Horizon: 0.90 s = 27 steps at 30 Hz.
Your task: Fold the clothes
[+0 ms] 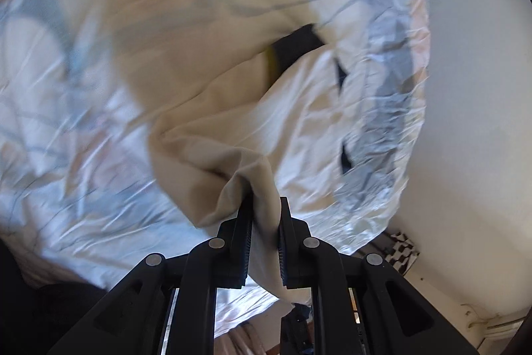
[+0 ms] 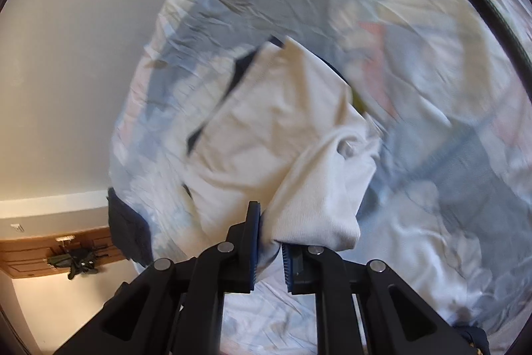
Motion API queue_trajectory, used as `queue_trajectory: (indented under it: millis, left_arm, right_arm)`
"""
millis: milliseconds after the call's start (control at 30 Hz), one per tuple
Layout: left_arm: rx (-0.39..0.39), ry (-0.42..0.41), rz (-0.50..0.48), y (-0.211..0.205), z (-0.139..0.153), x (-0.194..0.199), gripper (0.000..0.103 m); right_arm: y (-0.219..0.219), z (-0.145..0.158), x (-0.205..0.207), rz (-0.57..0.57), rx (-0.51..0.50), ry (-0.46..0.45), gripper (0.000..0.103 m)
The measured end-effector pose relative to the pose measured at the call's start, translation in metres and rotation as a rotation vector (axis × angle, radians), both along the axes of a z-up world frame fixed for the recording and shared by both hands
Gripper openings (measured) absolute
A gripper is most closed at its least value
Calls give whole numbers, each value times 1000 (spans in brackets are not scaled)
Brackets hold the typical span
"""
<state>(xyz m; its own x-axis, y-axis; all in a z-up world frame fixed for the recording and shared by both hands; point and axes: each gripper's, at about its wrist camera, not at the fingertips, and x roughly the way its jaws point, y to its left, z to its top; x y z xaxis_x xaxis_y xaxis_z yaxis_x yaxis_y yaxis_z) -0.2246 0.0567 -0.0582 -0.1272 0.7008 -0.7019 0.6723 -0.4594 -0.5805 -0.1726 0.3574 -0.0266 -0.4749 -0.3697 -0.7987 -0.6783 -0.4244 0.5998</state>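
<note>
A cream-white garment (image 1: 206, 108) lies spread over a patterned bedsheet (image 1: 66, 128). My left gripper (image 1: 266, 205) is shut on a bunched edge of it, and the cloth hangs down between the fingers. In the right wrist view the same cream garment (image 2: 266, 138) stretches away from me, with dark navy trim (image 2: 241, 69) along its far side. My right gripper (image 2: 271, 225) is shut on a thick folded corner of it. A black patch with a yellow edge (image 1: 296, 49) shows past the garment in the left wrist view. Both views are blurred.
The bedsheet (image 2: 432, 188) with grey, blue and pink print covers the bed. A pale wall (image 1: 472, 88) runs beside the bed. A dark cloth (image 2: 128, 228) hangs at the bed edge. A wooden shelf (image 2: 60, 252) and a checkered object (image 1: 404, 250) sit low by the wall.
</note>
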Motion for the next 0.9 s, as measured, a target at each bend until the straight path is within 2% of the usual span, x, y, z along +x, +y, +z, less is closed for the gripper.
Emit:
queue_trajectory:
  millis: [233,533,600,700,800,900]
  left_arm:
    - [-10,40,5,14,7,-57,14]
    - [-23,43,-5,37,-13,-124,14]
    - [-37,40,-31,42,-21,-140,14]
    - [-98,42,-96,50,-41,-159,14]
    - [-85,48,-141,53,-61,-166,14]
    - [-99,84,-218,56,-65,-173,15]
  right_arm:
    - [17,-2,-57,-10,9,31,12]
    - [41,-21,-117,-6,13,15,12]
    - [45,-32,-131,-3,31,1,12]
    - [49,-57,-154,16,27,-39,12]
    - [54,-82,-163,13,29,-61,12]
    - [47,-88,-175,126,98,-36,16]
